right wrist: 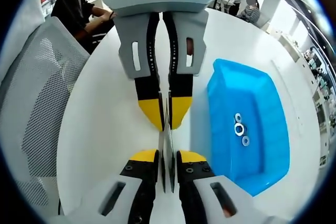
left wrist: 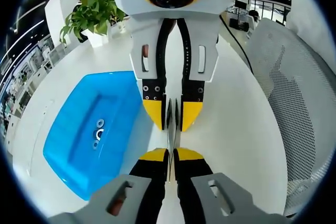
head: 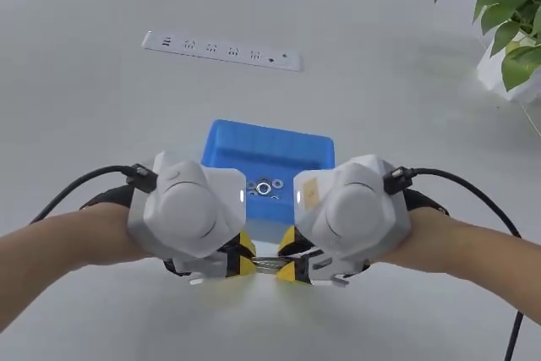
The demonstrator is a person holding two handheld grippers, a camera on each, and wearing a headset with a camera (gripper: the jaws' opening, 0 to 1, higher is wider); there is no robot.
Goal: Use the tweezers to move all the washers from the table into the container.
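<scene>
The washers (head: 264,189) I can make out, three of them, lie close together on the floor of the blue container (head: 254,137), which sits on the white tabletop (head: 101,107) just beyond the two grippers. From the left gripper view the washers (left wrist: 98,129) are off to the side in the container (left wrist: 68,129), not under any tool.

The tweezers (head: 269,266) are nearer the person, held level above the tabletop between the two grippers, which point at each other nose to nose. The left gripper (head: 241,258) has its jaws pressed together on one end of the thin metal strip, and the right gripper (head: 289,264) pinches the other end the same way. The yellow tips nearly touch.

Both gripper views show the tweezers (left wrist: 169,129) edge-on, running straight from one pair of jaws into the other. That double hold looks to me like a hand-over or a re-grip: one side steadies the tool so the other can take a better purchase on it. It is no picking pose, since neither end of the tweezers is free.

Farther off, a power strip (head: 221,50) lies across the tabletop and a plant (head: 499,6) stands at the far right corner. A mesh chair (left wrist: 294,103) stands beside the tabletop.
</scene>
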